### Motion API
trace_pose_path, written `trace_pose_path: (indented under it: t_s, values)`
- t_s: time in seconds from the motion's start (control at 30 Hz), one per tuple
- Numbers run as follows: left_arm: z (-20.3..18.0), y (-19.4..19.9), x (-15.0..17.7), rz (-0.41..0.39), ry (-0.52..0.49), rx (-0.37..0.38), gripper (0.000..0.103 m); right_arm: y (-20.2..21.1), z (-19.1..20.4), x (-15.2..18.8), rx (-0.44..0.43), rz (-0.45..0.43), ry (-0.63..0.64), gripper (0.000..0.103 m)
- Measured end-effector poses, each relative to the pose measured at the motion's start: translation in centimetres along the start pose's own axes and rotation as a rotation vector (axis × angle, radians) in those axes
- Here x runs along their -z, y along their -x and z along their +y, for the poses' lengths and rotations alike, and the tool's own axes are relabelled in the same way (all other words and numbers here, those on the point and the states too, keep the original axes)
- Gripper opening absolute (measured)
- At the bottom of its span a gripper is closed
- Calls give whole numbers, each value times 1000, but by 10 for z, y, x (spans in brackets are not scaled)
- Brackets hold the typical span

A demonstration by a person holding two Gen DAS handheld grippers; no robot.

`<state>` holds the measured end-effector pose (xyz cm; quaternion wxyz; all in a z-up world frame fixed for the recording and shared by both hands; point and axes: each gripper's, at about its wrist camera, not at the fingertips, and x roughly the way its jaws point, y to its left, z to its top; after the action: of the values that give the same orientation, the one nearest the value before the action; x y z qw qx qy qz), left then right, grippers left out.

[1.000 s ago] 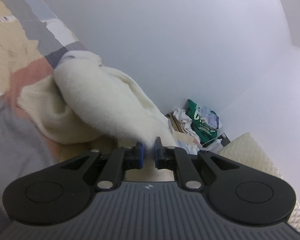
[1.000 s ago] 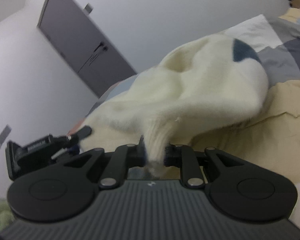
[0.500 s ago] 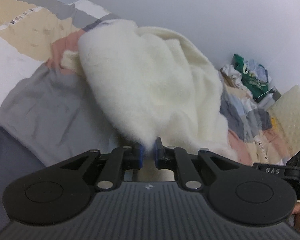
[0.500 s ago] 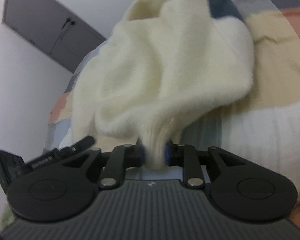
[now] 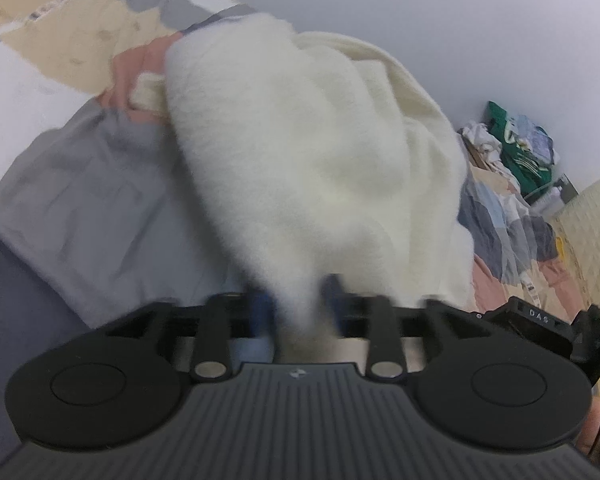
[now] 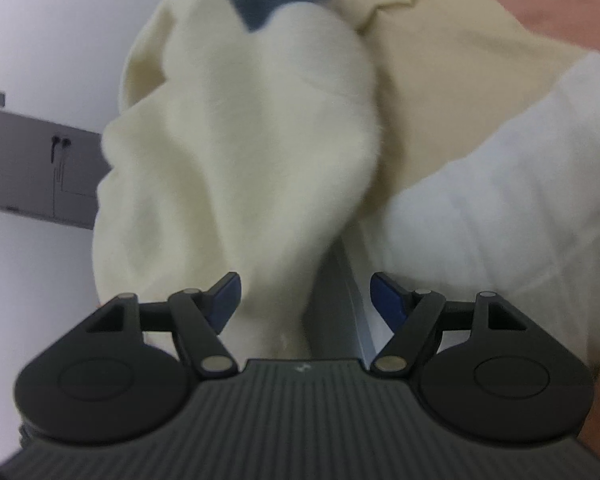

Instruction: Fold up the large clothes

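Observation:
A fluffy cream sweater (image 5: 312, 160) lies bunched on a patchwork bed cover (image 5: 80, 200). In the left wrist view its edge runs down between my left gripper's (image 5: 298, 304) blue pads, which stand partly apart and blurred. In the right wrist view the sweater (image 6: 236, 152) hangs past my right gripper (image 6: 304, 300), whose jaws are wide open; the cloth still touches the left pad (image 6: 224, 300). A dark blue patch (image 6: 260, 0) shows near the sweater's top. The right gripper's body (image 5: 548, 324) shows at the left view's right edge.
The bed cover has grey, beige, white and pink patches (image 6: 480, 208). A pile of clothes and a green bag (image 5: 516, 152) sit by the wall corner, next to a quilted cream cushion (image 5: 592, 216). A grey door (image 6: 32, 168) is at the left.
Both grippers have lowered the sweater toward the bed. The right gripper's jaws have opened wide and let go of the cloth. The left gripper's jaws have spread apart.

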<state>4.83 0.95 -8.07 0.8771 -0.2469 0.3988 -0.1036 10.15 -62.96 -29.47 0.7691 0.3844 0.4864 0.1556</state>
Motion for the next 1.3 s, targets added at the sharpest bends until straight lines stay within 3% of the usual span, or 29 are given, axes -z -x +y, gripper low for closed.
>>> trace_pose_path:
  t_s: [0.2,0.43,0.7,0.9,1.07,1.3]
  values:
    - [7,3,-5,-43,35,4,69,-7,-3,-3,-19,-3,-29,73]
    - [20,2,-11,-55,115,29,70,-12,-2,-14,-19,-42,-15,69]
    - [15,-1,-14,-57,75,12,70,-16,0,-18,-36,-46,0,47]
    - [13,-2,-16,-57,67,11,70,-11,6,-16,-112,-53,22,35]
    - [12,-3,-16,-59,70,10,70,-6,13,-14,-159,-70,55,17]
    - [12,-9,-19,-66,65,4,70,10,23,-14,-213,-142,91,16]
